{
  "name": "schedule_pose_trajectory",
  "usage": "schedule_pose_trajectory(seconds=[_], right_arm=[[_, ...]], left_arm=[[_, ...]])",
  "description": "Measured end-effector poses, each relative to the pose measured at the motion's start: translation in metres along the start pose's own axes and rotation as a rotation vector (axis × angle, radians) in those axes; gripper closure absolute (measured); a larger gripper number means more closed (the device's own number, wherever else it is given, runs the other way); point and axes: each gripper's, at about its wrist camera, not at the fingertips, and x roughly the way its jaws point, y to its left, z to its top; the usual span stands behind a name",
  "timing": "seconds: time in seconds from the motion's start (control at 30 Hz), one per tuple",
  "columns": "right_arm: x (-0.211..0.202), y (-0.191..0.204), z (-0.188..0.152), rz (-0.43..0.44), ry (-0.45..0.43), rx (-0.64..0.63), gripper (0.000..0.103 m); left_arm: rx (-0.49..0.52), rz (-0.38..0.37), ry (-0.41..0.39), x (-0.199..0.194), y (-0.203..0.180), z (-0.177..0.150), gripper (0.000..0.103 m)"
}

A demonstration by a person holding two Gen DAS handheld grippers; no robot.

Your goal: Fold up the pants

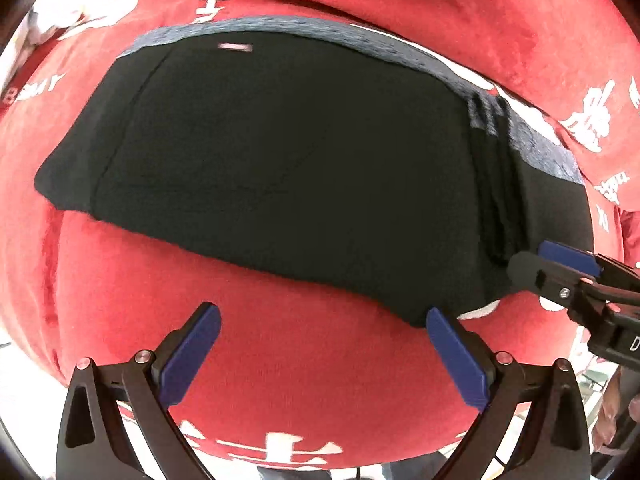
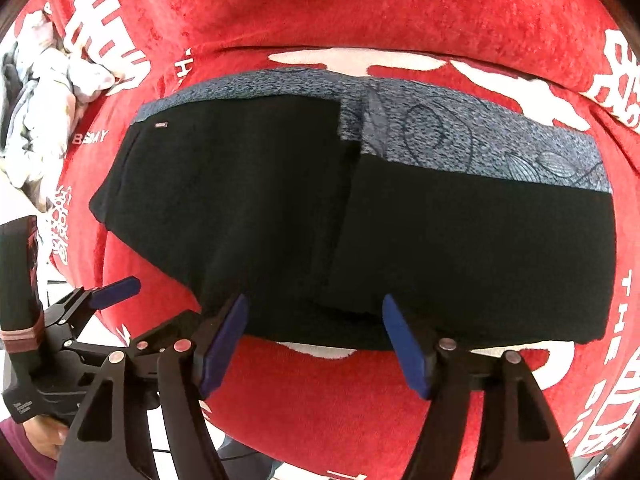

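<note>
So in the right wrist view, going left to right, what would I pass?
Crumpled pale clothes → left gripper → black folded pants on the red printed cloth, with the right gripper open at their near edge.

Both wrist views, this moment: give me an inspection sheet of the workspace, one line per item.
Surface: red cloth with white print covers it.
Job's things: black pants lie folded flat, grey patterned waistband along the far edge.
Clutter: crumpled pale fabric at far left.
Grippers: left gripper open over bare cloth at the pants' near edge; right gripper open, jaws apart over the near hem, nothing gripped.
Cables: a thin dark cable below the right gripper.
Surroundings: a hand on the left gripper's handle; little else visible.
</note>
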Motion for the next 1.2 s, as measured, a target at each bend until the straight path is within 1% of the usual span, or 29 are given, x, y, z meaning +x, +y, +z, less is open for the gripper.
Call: schedule_pose_trajectory(seconds=[0.07,0.13,0.23,0.27,0.3,0.33,0.4,0.47,0.57,0.63,0.67,0.73,0.8,0.87,0.93,1.0,1.07,1.1,1.17,1.2], right_arm=[[0.001,0.005,0.002,0.004,0.011,-0.013,0.029],[0.002,0.01,0.003,-0.008,0.018,-0.023,0.026],[0.002,0.015,0.005,-0.02,0.016,-0.036,0.026],[0.001,0.016,0.006,-0.02,0.009,-0.034,0.028],[0.0,0.016,0.006,-0.017,-0.001,-0.033,0.04],[-0.003,0.016,0.007,-0.006,-0.011,-0.032,0.063],[-0.007,0.019,0.008,0.011,-0.027,-0.04,0.075],[-0.005,0.023,0.009,0.019,-0.025,-0.057,0.077],[0.011,0.026,0.008,0.038,0.028,-0.055,0.077],[0.023,0.024,0.005,0.037,0.07,-0.037,0.076],[0.029,0.022,0.004,0.033,0.082,-0.024,0.076],[0.032,0.018,0.003,0.047,0.072,0.007,0.075],[0.033,0.014,0.004,0.064,0.072,0.032,0.075],[0.032,0.01,0.005,0.073,0.077,0.041,0.074],[0.032,0.011,0.005,0.068,0.079,0.034,0.074],[0.032,0.013,0.005,0.063,0.077,0.03,0.074],[0.034,0.015,0.004,0.061,0.073,0.033,0.074],[0.034,0.015,0.004,0.061,0.07,0.035,0.073],[0.035,0.016,0.004,0.061,0.066,0.036,0.073],[0.034,0.016,0.003,0.059,0.064,0.036,0.073]], left_arm=[[-0.016,-0.009,-0.008,-0.005,0.013,-0.003,0.0],[-0.028,-0.008,-0.024,-0.01,0.026,-0.003,0.0],[-0.056,-0.012,-0.05,-0.02,0.046,-0.004,0.0],[-0.07,-0.013,-0.057,-0.022,0.055,-0.004,0.0],[-0.082,-0.013,-0.063,-0.024,0.06,-0.003,0.0],[-0.101,-0.013,-0.074,-0.028,0.071,-0.003,0.0],[-0.146,-0.017,-0.093,-0.032,0.091,0.0,0.0],[-0.201,-0.018,-0.11,-0.036,0.114,0.003,0.0],[-0.287,-0.03,-0.142,-0.042,0.147,0.009,0.0],[-0.339,-0.053,-0.167,-0.048,0.167,0.011,0.0],[-0.37,-0.079,-0.193,-0.052,0.182,0.012,0.0],[-0.395,-0.109,-0.23,-0.058,0.196,0.01,0.0],[-0.409,-0.136,-0.234,-0.055,0.202,0.013,0.0],[-0.436,-0.176,-0.206,-0.045,0.21,0.014,0.0],[-0.463,-0.204,-0.187,-0.034,0.209,0.014,0.0],[-0.479,-0.234,-0.195,-0.027,0.212,0.013,0.0],[-0.503,-0.301,-0.213,-0.025,0.212,0.009,0.0],[-0.519,-0.357,-0.22,-0.022,0.212,0.009,0.0],[-0.532,-0.426,-0.226,-0.014,0.209,0.013,0.0],[-0.533,-0.444,-0.228,-0.012,0.208,0.015,0.0]])
